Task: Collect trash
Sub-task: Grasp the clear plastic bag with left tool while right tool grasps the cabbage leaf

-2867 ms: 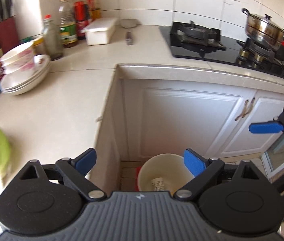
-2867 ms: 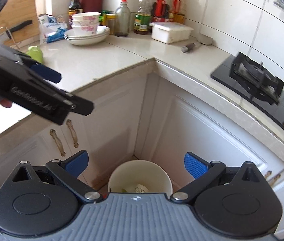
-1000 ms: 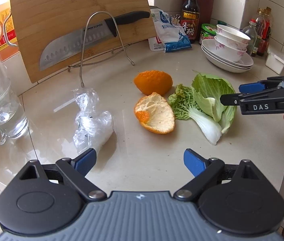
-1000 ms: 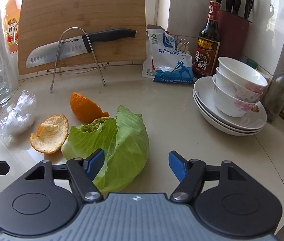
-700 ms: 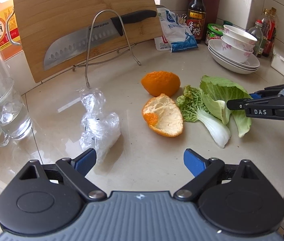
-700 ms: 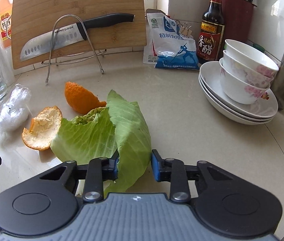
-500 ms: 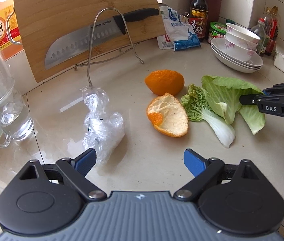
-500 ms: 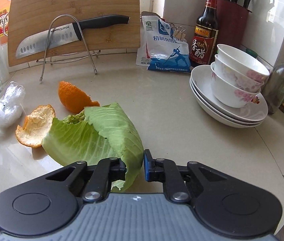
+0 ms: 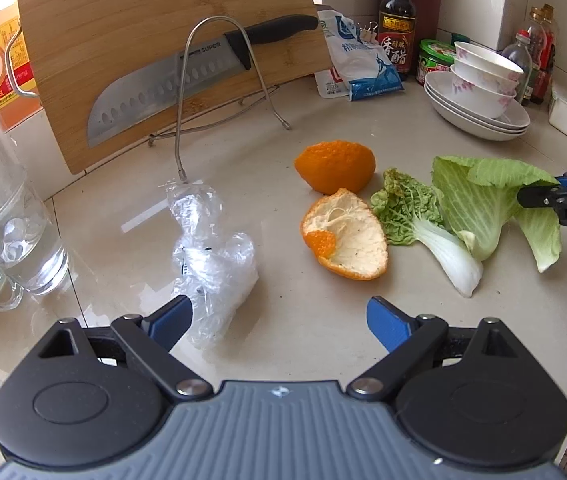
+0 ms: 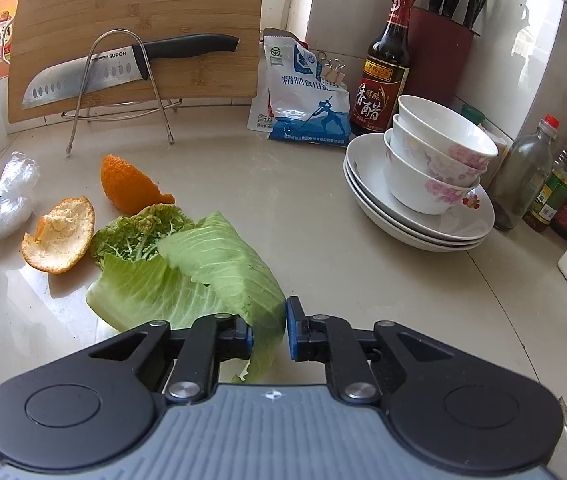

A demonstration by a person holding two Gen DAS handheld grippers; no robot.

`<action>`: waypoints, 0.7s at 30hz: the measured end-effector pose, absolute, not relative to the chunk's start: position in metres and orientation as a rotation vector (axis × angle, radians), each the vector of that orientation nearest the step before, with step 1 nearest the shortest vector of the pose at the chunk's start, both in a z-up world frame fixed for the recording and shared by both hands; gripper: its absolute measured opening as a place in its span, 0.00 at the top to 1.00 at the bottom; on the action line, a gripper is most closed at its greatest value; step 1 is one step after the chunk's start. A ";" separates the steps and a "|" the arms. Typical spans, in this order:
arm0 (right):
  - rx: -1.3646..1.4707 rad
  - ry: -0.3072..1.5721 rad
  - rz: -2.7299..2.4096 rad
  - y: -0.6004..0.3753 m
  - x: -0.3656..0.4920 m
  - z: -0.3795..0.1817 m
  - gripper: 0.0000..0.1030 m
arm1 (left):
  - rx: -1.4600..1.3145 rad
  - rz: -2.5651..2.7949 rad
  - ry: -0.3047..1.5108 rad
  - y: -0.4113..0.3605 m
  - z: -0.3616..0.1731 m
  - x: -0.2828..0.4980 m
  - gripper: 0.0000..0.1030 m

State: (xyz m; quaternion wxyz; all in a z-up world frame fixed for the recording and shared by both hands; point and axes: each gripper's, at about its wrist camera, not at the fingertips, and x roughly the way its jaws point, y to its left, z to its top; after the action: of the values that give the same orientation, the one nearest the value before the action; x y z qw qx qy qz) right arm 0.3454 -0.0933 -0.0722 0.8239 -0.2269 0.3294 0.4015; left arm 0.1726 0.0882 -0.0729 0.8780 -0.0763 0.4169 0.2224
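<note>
Gripping the cabbage leaf (image 10: 219,272), the right tongs (image 10: 269,334) have just been closing, their pads now pinching its near edge; the leaf is partly raised, its far end on the desk (image 9: 323,320). Change since 1 second ago: jaws then stood wide around the leaf. Judged: pickup made, carry to a bin next. Left tongs (image 9: 279,318) released, empty, hovering by the plastic wrap (image 9: 211,256). Remaining on the desk: 2 orange peels (image 9: 343,234), 1 smaller leaf (image 9: 423,224). Surroundings: pale stone desk, tiled wall, cutting board (image 9: 163,20) with knife (image 9: 187,80), stacked bowls (image 10: 435,156).
</note>
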 end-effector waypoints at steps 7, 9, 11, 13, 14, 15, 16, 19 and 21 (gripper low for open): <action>-0.492 0.693 0.821 -0.105 0.344 -0.068 0.95 | -0.147 0.461 0.872 0.092 -0.076 0.175 0.09; -0.474 0.678 0.807 -0.110 0.345 -0.063 0.96 | -0.141 0.464 0.872 0.095 -0.076 0.176 0.09; -0.466 0.663 0.796 -0.113 0.346 -0.059 0.96 | -0.135 0.473 0.875 0.097 -0.077 0.177 0.09; -0.460 0.648 0.781 -0.115 0.347 -0.055 0.97 | -0.134 0.471 0.876 0.100 -0.079 0.178 0.09; -0.456 0.640 0.773 -0.116 0.347 -0.053 0.97 | -0.133 0.473 0.877 0.101 -0.079 0.179 0.09; -0.448 0.632 0.766 -0.117 0.348 -0.050 0.97 | -0.132 0.474 0.878 0.103 -0.081 0.180 0.09; -0.441 0.626 0.764 -0.118 0.349 -0.048 0.97 | -0.132 0.474 0.880 0.104 -0.082 0.181 0.09; -0.443 0.614 0.759 -0.118 0.349 -0.044 0.97 | -0.122 0.482 0.885 0.108 -0.086 0.185 0.09; -0.445 0.607 0.757 -0.118 0.348 -0.042 0.97 | -0.118 0.494 0.889 0.111 -0.087 0.186 0.09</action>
State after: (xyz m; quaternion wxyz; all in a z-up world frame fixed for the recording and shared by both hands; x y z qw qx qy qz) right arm 0.3482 -0.1177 -0.0420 0.8609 -0.2121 0.2895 0.3607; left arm 0.1859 0.1106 -0.0870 0.8720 -0.0563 0.4251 0.2362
